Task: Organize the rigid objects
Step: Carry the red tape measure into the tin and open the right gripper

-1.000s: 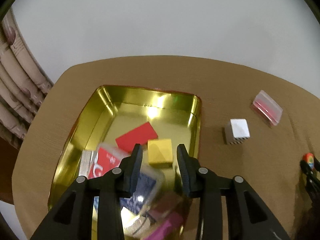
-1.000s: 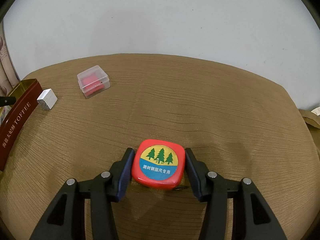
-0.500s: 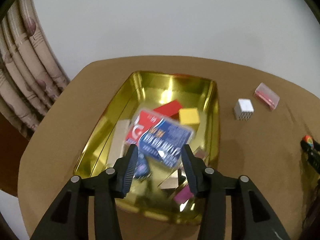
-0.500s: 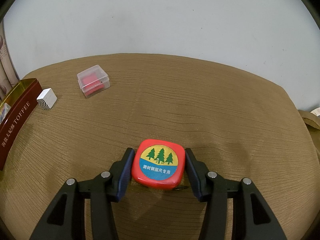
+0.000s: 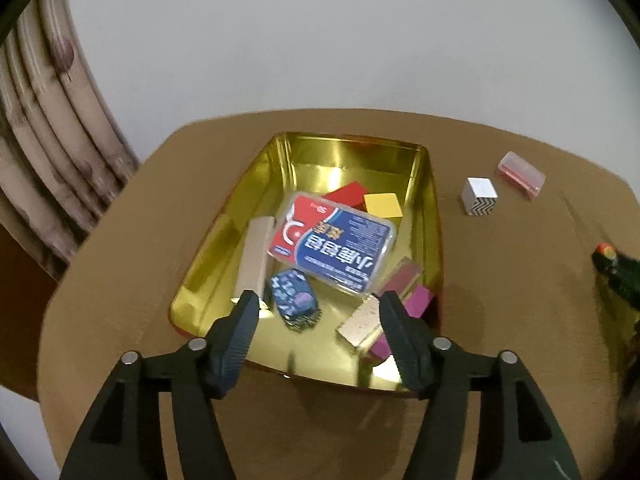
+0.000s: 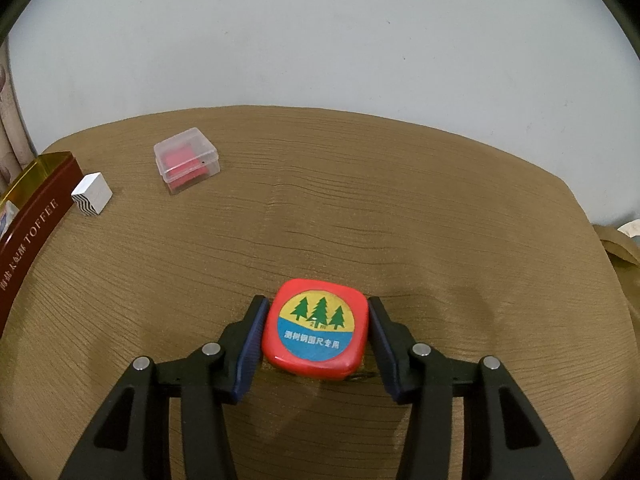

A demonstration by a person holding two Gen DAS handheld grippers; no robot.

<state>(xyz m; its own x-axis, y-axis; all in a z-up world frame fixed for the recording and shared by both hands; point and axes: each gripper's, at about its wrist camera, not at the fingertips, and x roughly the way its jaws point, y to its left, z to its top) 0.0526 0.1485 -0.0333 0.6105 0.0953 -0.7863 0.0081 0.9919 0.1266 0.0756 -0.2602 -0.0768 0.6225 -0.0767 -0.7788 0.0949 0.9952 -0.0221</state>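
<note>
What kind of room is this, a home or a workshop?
Probably a home. A table under a brown tablecloth stands by a plain wall, with patterned curtains beside it, and a gold toffee tin holds small household bits.

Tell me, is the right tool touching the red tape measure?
Touching. The right wrist view shows the right tool with both blue pads pressed against the sides of the red tape measure, no gap on either side, as it sits on the brown table.
</note>
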